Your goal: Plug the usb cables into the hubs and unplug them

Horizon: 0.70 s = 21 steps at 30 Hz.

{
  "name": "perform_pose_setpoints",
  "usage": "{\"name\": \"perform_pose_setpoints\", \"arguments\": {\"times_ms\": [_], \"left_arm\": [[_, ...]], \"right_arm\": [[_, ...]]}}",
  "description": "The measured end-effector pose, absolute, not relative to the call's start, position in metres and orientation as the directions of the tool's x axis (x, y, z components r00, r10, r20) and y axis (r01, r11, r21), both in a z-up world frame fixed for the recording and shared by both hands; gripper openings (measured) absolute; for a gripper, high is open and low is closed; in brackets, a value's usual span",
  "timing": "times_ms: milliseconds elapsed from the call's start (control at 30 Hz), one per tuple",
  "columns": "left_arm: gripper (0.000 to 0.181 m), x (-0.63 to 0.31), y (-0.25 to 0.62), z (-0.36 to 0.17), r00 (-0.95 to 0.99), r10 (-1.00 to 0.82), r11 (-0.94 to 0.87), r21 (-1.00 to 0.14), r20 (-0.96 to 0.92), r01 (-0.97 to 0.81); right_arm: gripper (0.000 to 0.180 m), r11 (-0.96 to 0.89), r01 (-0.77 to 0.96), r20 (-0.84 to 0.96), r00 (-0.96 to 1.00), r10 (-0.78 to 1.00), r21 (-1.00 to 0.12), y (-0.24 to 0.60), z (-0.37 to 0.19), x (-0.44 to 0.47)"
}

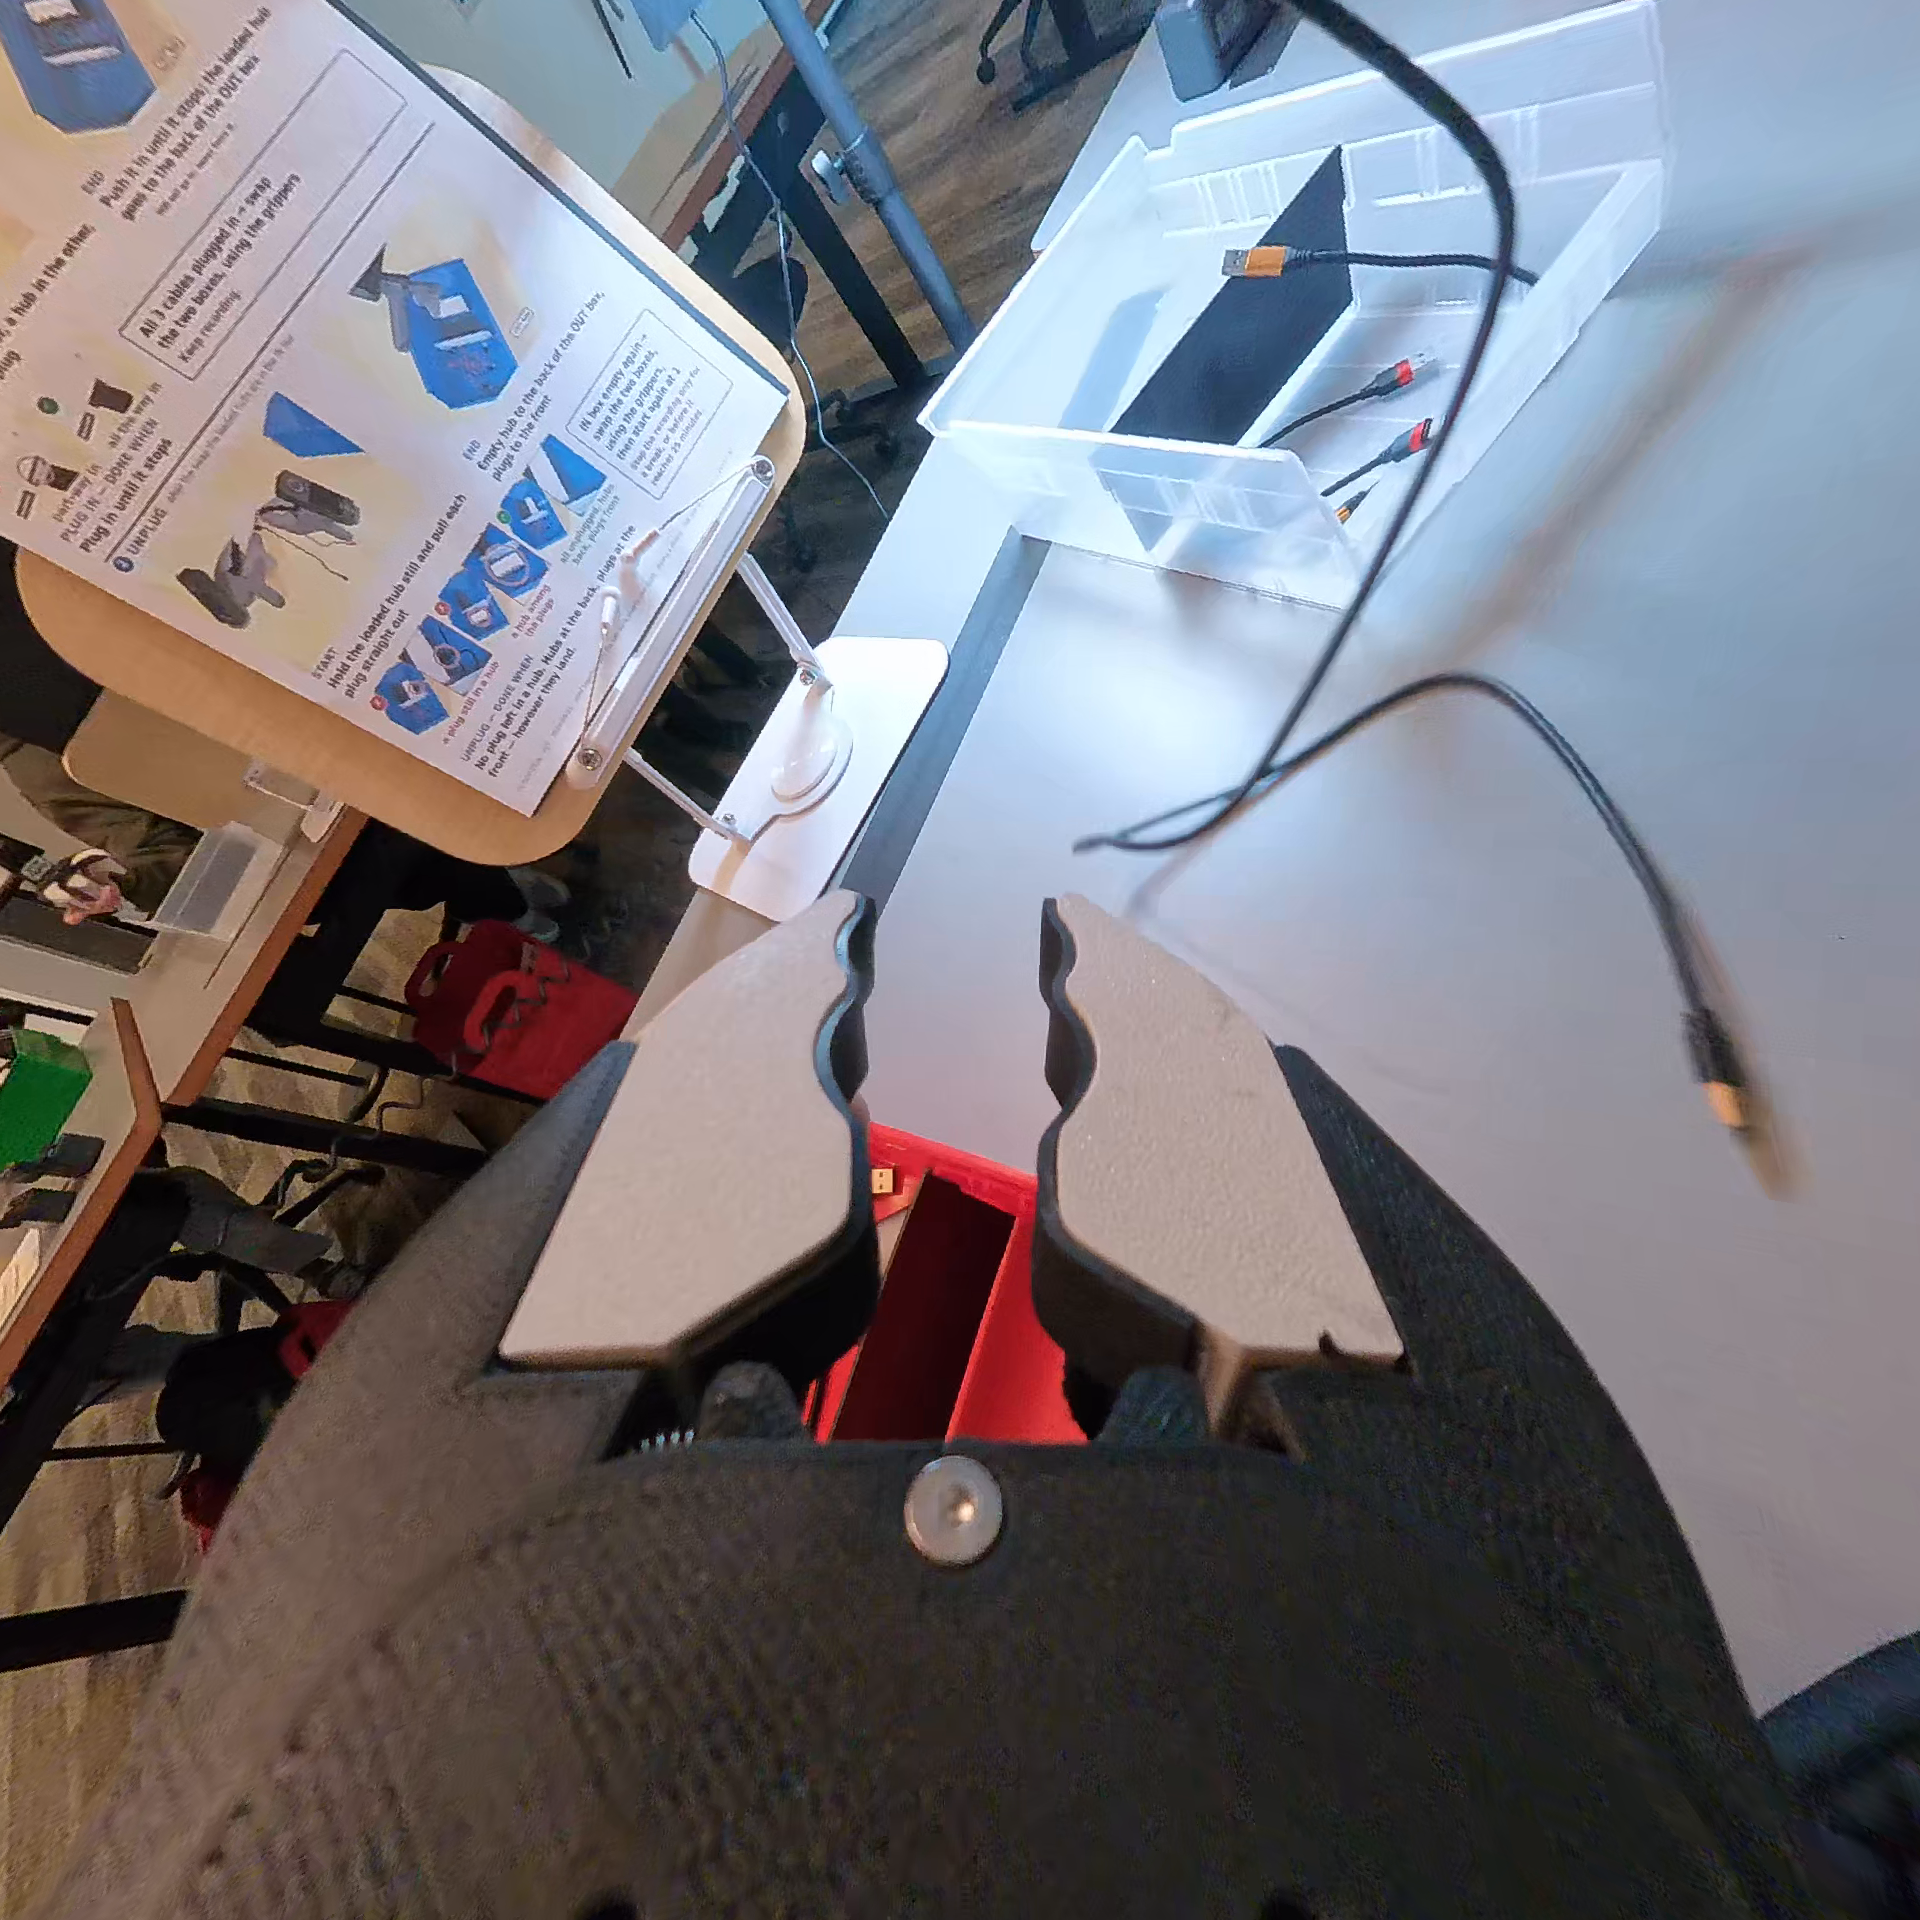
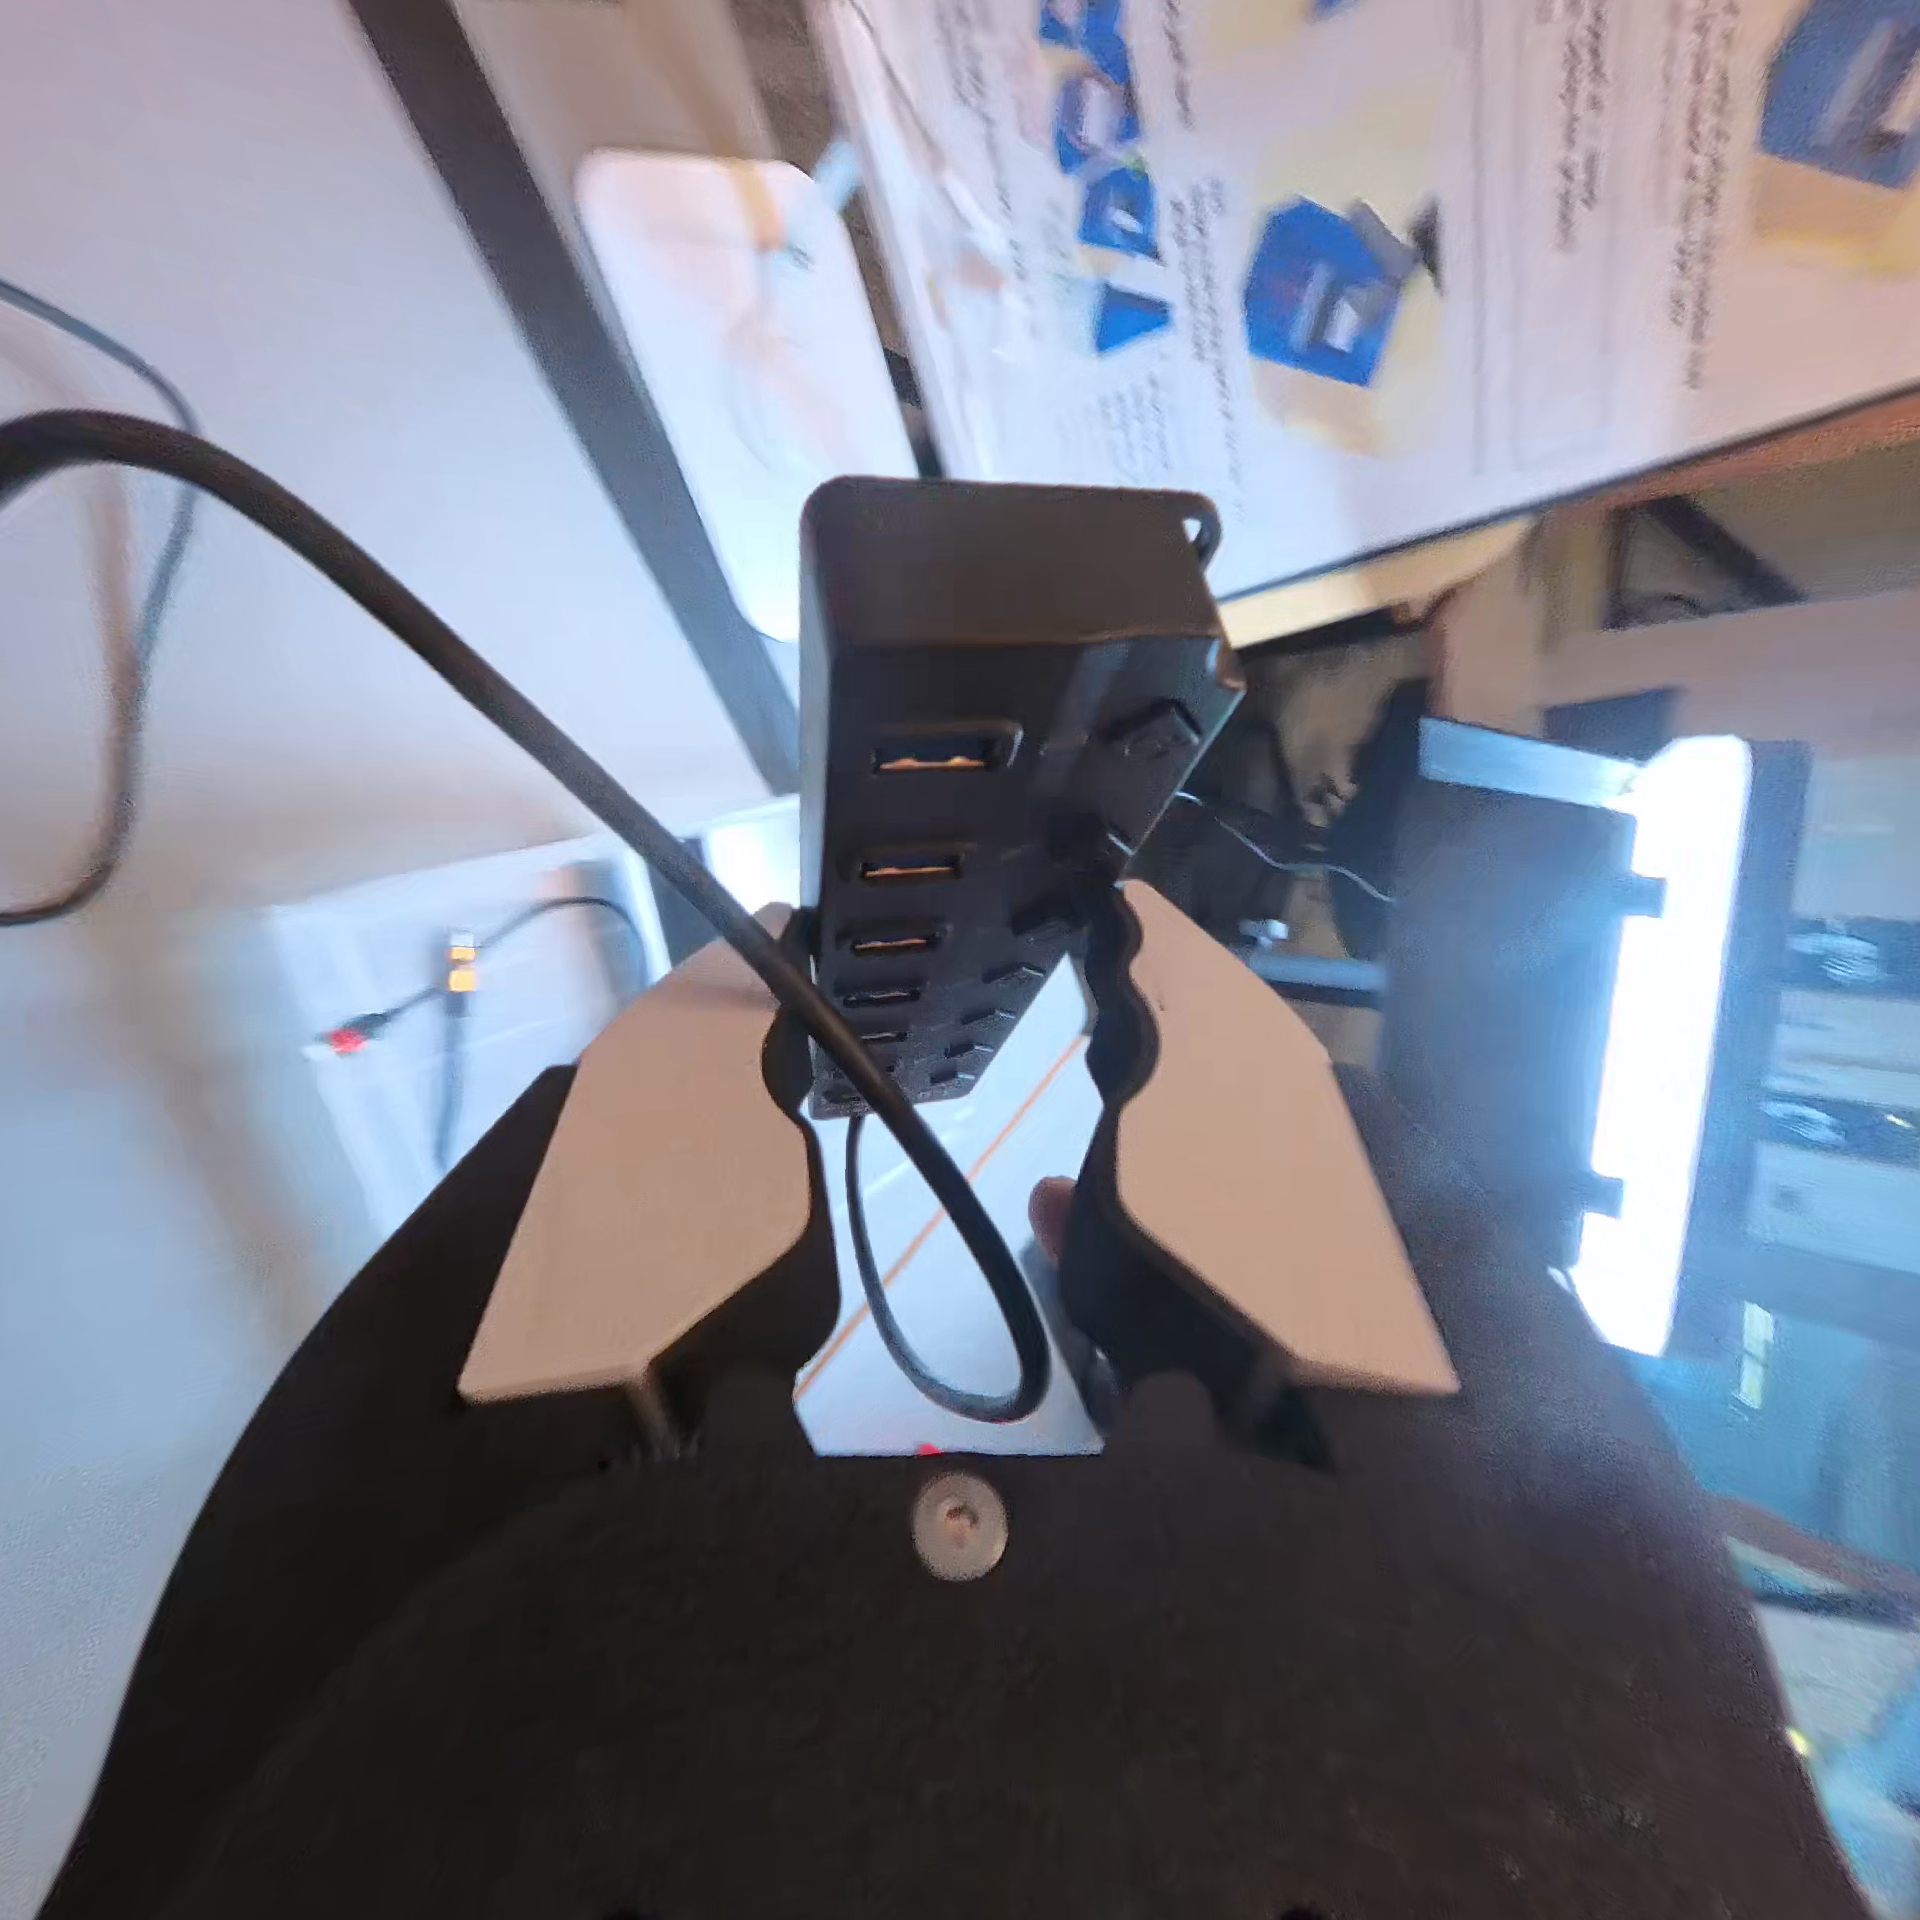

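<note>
My right gripper (image 2: 951,914) is shut on a black USB hub (image 2: 997,727) and holds it upright in the air. The hub's row of ports (image 2: 940,753) faces me and looks empty. The hub's own black cable (image 2: 520,675) loops across the left finger. In the left wrist view that cable hangs over the table, and its blurred plug (image 1: 1730,1101) dangles free. My left gripper (image 1: 956,925) is open and empty above a red box (image 1: 935,1299), where a small plug tip (image 1: 881,1179) shows.
A clear plastic box (image 1: 1039,436) at the far table edge holds a long black block (image 1: 1247,343), an orange-collared plug (image 1: 1262,260) and red-collared plugs (image 1: 1403,374). An instruction sheet (image 1: 364,416) stands on a white base (image 1: 821,769) at the left edge. Spacing between my two grippers at the tips: around 30 cm.
</note>
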<state>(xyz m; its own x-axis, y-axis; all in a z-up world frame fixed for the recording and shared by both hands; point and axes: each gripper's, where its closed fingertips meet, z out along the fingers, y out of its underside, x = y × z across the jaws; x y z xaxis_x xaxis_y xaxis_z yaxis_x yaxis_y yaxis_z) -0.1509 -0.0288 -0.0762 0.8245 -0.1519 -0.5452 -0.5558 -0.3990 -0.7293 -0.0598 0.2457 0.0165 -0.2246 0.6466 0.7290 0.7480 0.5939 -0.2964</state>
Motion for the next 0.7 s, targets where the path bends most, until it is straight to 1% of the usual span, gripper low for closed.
{"name": "perform_pose_setpoints", "arguments": {"times_ms": [67, 100, 200, 333, 400, 433, 467, 533, 567, 633, 700], "left_arm": [[0.03, -0.149, -0.027, -0.079, 0.823, -0.159, -0.403, -0.725, -0.545, -0.558], [0.03, -0.148, -0.025, -0.08, 0.824, -0.163, -0.404, -0.725, -0.543, -0.558], [0.026, -0.144, -0.022, -0.081, 0.831, -0.173, -0.402, -0.732, -0.529, -0.55], [0.02, -0.139, -0.017, -0.066, 0.85, -0.143, -0.321, -0.788, -0.508, -0.525], [0.02, -0.14, -0.016, -0.062, 0.858, -0.132, -0.296, -0.806, -0.496, -0.512], [0.021, -0.142, -0.016, -0.063, 0.859, -0.129, -0.298, -0.807, -0.495, -0.51], [0.021, -0.146, -0.015, -0.065, 0.86, -0.125, -0.305, -0.806, -0.495, -0.508], [0.02, -0.153, -0.013, -0.07, 0.869, -0.117, -0.321, -0.81, -0.481, -0.491], [0.02, -0.156, -0.011, -0.073, 0.875, -0.117, -0.327, -0.814, -0.469, -0.48], [0.019, -0.16, -0.008, -0.079, 0.881, -0.118, -0.337, -0.816, -0.457, -0.469], [0.02, -0.16, -0.006, -0.082, 0.882, -0.124, -0.345, -0.813, -0.456, -0.469]], "right_arm": [[0.052, 0.595, 0.755, 0.772, -0.196, 0.605, -0.275, 0.277, 0.003, -0.068], [0.052, 0.592, 0.762, 0.782, -0.193, 0.593, -0.262, 0.292, -0.012, -0.072], [0.052, 0.55, 0.808, 0.79, -0.191, 0.583, -0.21, 0.343, -0.078, -0.082], [0.052, 0.445, 0.89, 0.727, -0.241, 0.642, -0.098, 0.4, -0.174, -0.081], [0.052, 0.41, 0.911, 0.675, -0.278, 0.683, -0.039, 0.415, -0.21, -0.075], [0.049, 0.404, 0.915, 0.654, -0.291, 0.699, -0.025, 0.419, -0.221, -0.074], [0.047, 0.396, 0.918, 0.631, -0.292, 0.718, -0.026, 0.42, -0.225, -0.073], [0.075, 0.361, 0.931, 0.565, -0.273, 0.779, -0.047, 0.415, -0.219, -0.073], [0.083, 0.359, 0.931, 0.529, -0.275, 0.803, -0.062, 0.407, -0.209, -0.074], [0.084, 0.413, 0.904, 0.505, -0.307, 0.807, -0.111, 0.388, -0.178, -0.08], [0.079, 0.495, 0.846, 0.478, -0.358, 0.802, -0.198, 0.35, -0.147, -0.091]]}}
